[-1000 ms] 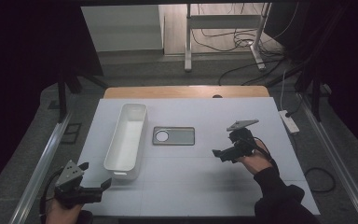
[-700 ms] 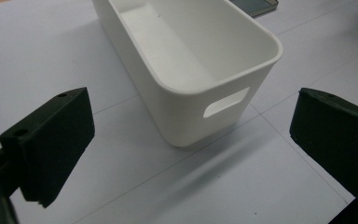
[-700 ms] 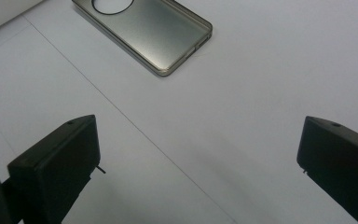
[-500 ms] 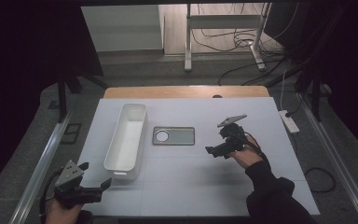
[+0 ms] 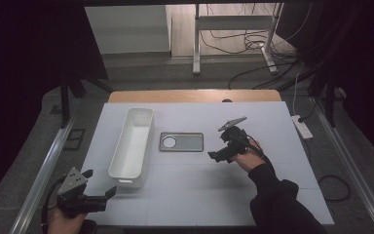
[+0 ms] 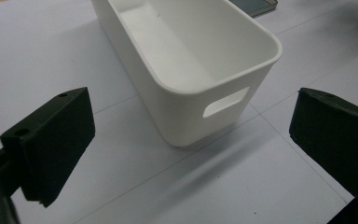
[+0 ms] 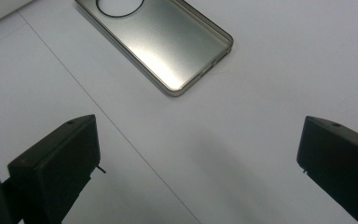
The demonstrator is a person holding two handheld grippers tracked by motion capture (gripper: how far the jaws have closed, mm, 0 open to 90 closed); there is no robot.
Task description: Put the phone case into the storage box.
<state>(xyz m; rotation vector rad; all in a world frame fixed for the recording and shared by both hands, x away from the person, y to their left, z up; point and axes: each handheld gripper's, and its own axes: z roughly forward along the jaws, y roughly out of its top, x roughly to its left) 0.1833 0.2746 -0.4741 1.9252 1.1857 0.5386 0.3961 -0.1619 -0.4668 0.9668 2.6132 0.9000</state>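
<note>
A white sheet [image 5: 272, 190] covers the table [image 5: 190, 96], whose wooden edge shows along the far side. On the sheet lies a white bin [image 5: 132, 146], long side running away from the person, and just right of it a grey phone case [image 5: 181, 142] lying flat, apart from the bin.

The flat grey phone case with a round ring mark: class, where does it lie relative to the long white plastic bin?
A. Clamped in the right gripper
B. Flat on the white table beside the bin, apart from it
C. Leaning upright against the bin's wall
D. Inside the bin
B: in the high view the flat grey phone case lies flat on the white table beside the long white plastic bin, with a gap between them, and the open right gripper is short of it.
</note>
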